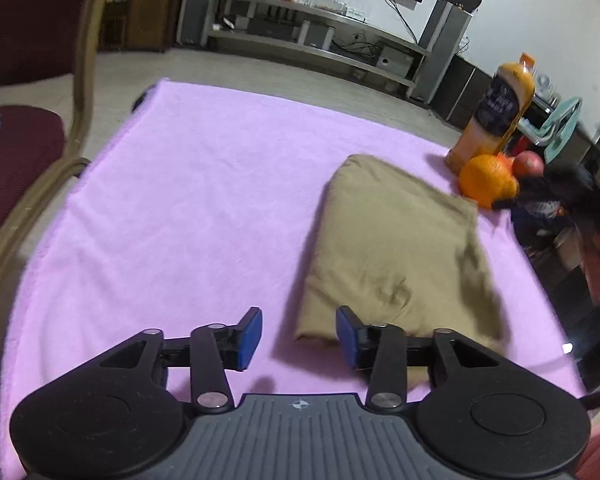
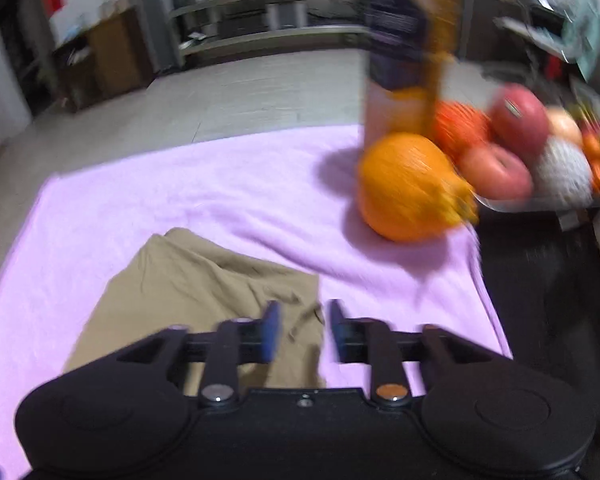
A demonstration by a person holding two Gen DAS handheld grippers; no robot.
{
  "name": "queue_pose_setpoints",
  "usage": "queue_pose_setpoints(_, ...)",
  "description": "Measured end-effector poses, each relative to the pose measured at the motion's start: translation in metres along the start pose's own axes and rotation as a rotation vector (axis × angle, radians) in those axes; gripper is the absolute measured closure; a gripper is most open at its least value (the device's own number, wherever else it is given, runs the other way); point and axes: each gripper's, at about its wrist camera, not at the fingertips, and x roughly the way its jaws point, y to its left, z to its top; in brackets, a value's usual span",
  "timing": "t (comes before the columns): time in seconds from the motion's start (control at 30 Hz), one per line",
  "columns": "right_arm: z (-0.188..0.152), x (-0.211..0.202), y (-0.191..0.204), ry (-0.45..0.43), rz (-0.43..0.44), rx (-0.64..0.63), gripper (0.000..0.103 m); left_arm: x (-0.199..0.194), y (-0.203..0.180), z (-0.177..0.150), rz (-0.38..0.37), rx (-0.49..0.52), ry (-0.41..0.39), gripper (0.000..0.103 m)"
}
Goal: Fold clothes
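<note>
Left gripper (image 1: 299,336) is being held low and roughly level, its fingers pointing forward. Its jaws are standing wide apart, blue pads (image 1: 249,336) facing each other across a clear gap, nothing being gripped between them.

Right gripper (image 2: 302,330) is being held in a similar forward-pointing pose, the view blurred. Its jaws are parted too, though by a narrower gap, blue pads (image 2: 271,330) facing inward with nothing being clamped.

The hands holding the grippers are not being shown clearly in either view.
</note>
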Motion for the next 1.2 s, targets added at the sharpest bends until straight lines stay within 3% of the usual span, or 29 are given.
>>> queue_pose_setpoints(0.1,-0.028,-0.032,-0.026,0.069,0.174,0.182,0.035,0.006,0.004,0.026,-0.063,-0.058,0.024,0.039)
queue_pose_setpoints(0.2,-0.059,-0.042,-0.038,0.107,0.273,0.281,0.028,0.024,0.007,0.048,-0.104,-0.072,0.059,0.033)
queue_pose_setpoints(0.33,-0.094,-0.015,-0.062,0.16,0.336,0.428,0.028,0.058,0.014,0.047,-0.08,-0.06,0.119,0.036)
queue_pose_setpoints(0.43,-0.106,0.014,-0.075,0.24,0.373,0.526,0.052,0.076,0.018,0.038,-0.11,-0.086,0.157,0.037)
queue_pose_setpoints(0.67,-0.106,0.025,-0.059,0.217,0.42,0.532,0.052,0.104,0.024,0.031,-0.176,-0.156,0.216,0.038)
queue_pose_setpoints(0.73,-0.101,0.019,-0.05,0.19,0.403,0.481,0.054,0.105,0.023,0.031,-0.207,-0.17,0.219,0.052)
queue_pose_setpoints(0.8,-0.096,0.013,-0.041,0.163,0.385,0.43,0.087,0.098,0.013,0.03,-0.216,-0.136,0.21,0.072)
queue_pose_setpoints(0.93,-0.086,0.0,-0.022,0.109,0.349,0.329,0.091,0.07,-0.014,0.025,-0.183,-0.02,0.158,0.088)
queue_pose_setpoints(1.07,-0.08,-0.021,-0.012,0.083,0.398,0.208,0.092,0.032,-0.025,-0.002,-0.144,0.021,0.126,0.089)
queue_pose_setpoints(1.2,-0.089,-0.011,-0.012,0.155,0.375,0.182,0.092,0.035,-0.014,-0.024,-0.083,-0.011,0.158,0.084)
